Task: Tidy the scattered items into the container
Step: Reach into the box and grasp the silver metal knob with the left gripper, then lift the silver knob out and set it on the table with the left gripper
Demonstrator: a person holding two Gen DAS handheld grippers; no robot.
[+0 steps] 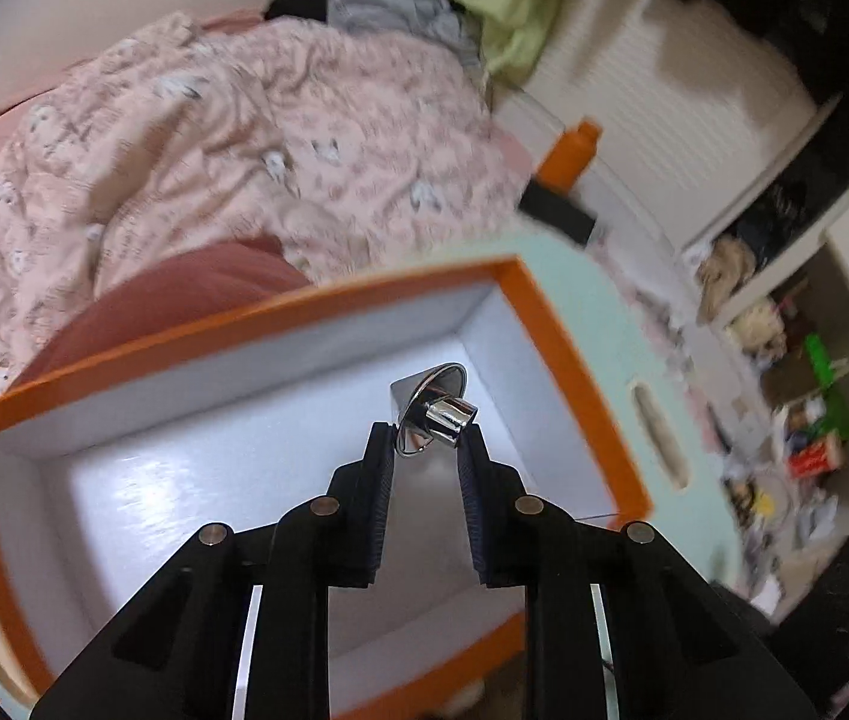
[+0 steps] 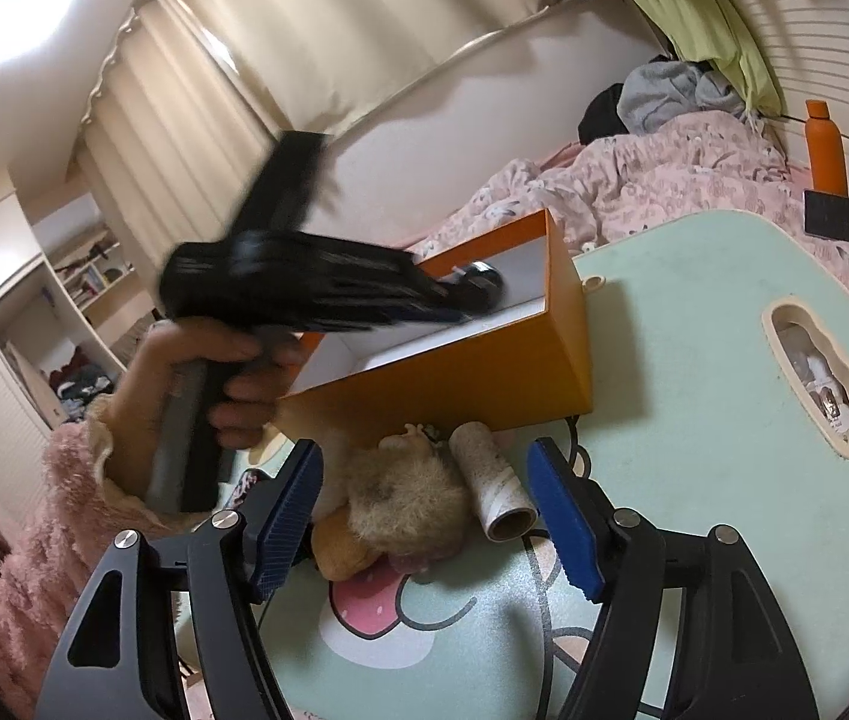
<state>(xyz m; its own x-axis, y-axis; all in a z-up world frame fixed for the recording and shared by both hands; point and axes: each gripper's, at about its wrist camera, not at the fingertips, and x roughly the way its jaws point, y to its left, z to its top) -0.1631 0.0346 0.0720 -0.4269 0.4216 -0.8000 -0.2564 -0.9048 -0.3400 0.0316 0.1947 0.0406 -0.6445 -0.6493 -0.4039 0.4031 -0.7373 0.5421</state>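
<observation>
An orange box (image 1: 244, 324) with a white inside stands open on the mint-green table (image 1: 598, 324). My left gripper (image 1: 429, 427) hangs over the box, shut on a shiny chrome cone-shaped piece (image 1: 442, 411) held at its fingertips. In the right wrist view a hand holds that left gripper (image 2: 472, 294), blurred, with its tips reaching into the orange box (image 2: 454, 372). My right gripper (image 2: 427, 450) stands open low over the table. Between its blue pads (image 2: 565, 522), untouched, lie a fluffy tan plush toy (image 2: 406, 504) and a used lint-roller tube (image 2: 493, 480).
A bed with a pink patterned quilt (image 2: 652, 180) borders the table's far side. An orange bottle (image 2: 826, 150) and a flat black item (image 2: 842, 219) stand near the table's far right corner. The table has a handle slot (image 2: 823, 378). Cluttered shelves (image 1: 796, 372) lie beyond.
</observation>
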